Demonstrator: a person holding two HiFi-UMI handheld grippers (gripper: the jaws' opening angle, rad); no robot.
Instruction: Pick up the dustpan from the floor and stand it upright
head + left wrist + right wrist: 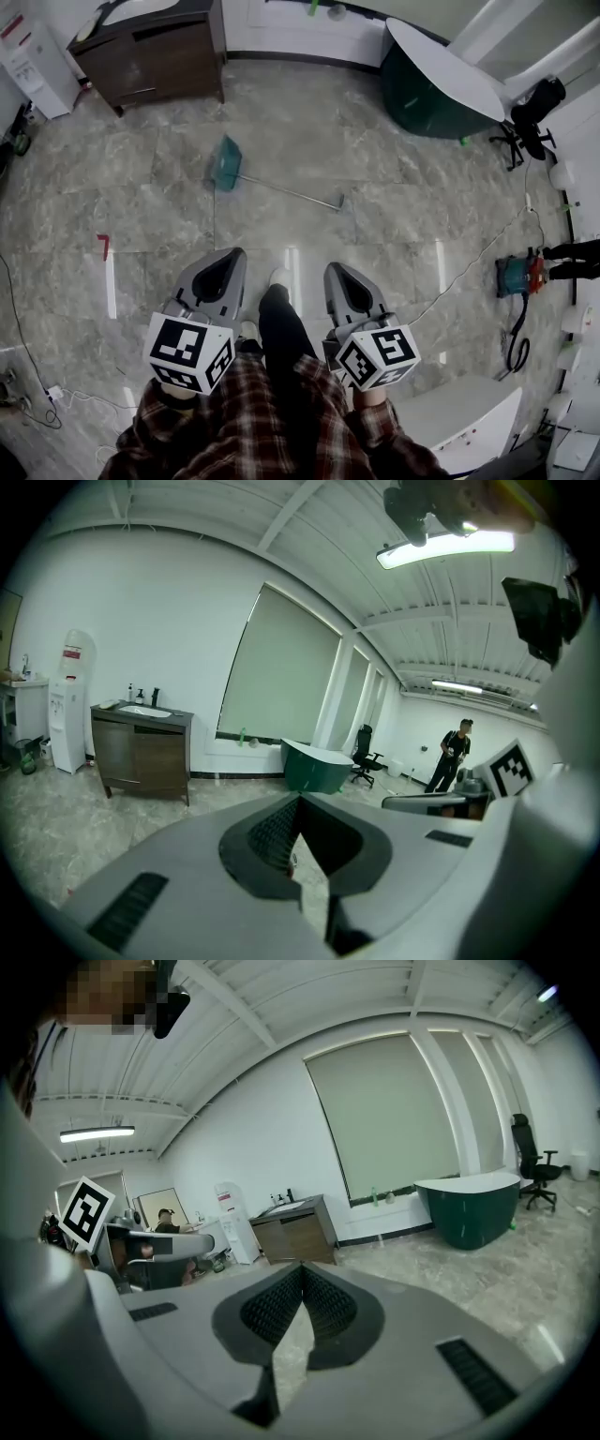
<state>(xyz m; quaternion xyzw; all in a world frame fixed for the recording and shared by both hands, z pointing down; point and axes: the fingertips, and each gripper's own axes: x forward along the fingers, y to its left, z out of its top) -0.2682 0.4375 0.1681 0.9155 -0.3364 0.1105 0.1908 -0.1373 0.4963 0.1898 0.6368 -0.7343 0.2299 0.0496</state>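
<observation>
The teal dustpan (225, 162) lies on the grey marble floor in the head view, and its long thin handle (291, 191) runs to the right and toward me. My left gripper (234, 253) and right gripper (331, 267) are held side by side well short of it, both pointing toward it. Their jaws meet at the tips with nothing between them. The left gripper (300, 799) and the right gripper (302, 1266) each look the same in their own views, where the dustpan does not show. A leg and white shoe (279, 277) stand between the two grippers.
A brown sink cabinet (150, 47) stands far left beside a water dispenser (33, 61). A green tub (427, 89) and a black office chair (530, 117) are far right. A blue-orange machine (516, 277) with a cable is at the right. A person (454, 754) stands across the room.
</observation>
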